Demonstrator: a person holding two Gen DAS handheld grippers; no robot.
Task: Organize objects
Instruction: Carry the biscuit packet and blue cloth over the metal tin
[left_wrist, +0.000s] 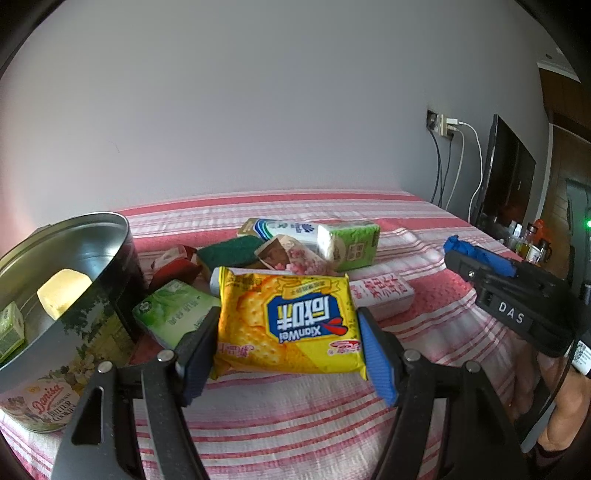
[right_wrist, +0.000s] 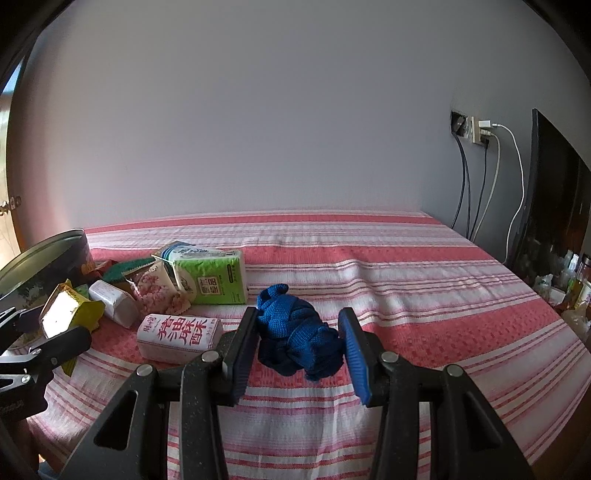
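My left gripper (left_wrist: 288, 343) is shut on a yellow cracker packet (left_wrist: 288, 317) and holds it just above the striped bedspread. Both blue pads press on the packet's sides. An open round cookie tin (left_wrist: 85, 291) stands right beside it on the left, with a pale yellow block and small green packets inside. My right gripper (right_wrist: 298, 325) is shut on a bunched blue knitted cloth (right_wrist: 295, 332) over the bedspread. From the right wrist view, the left gripper (right_wrist: 55, 328) with the packet (right_wrist: 62, 310) shows at the far left, next to the tin (right_wrist: 48, 258).
A pile lies behind the packet: a green tissue pack (right_wrist: 214, 277), a white box with red characters (right_wrist: 181, 336), a green tea packet (left_wrist: 173, 310), a green scouring sponge (left_wrist: 229, 251) and a pink flowered packet (left_wrist: 295, 254). Cables and a dark screen (right_wrist: 554, 192) stand at the right wall.
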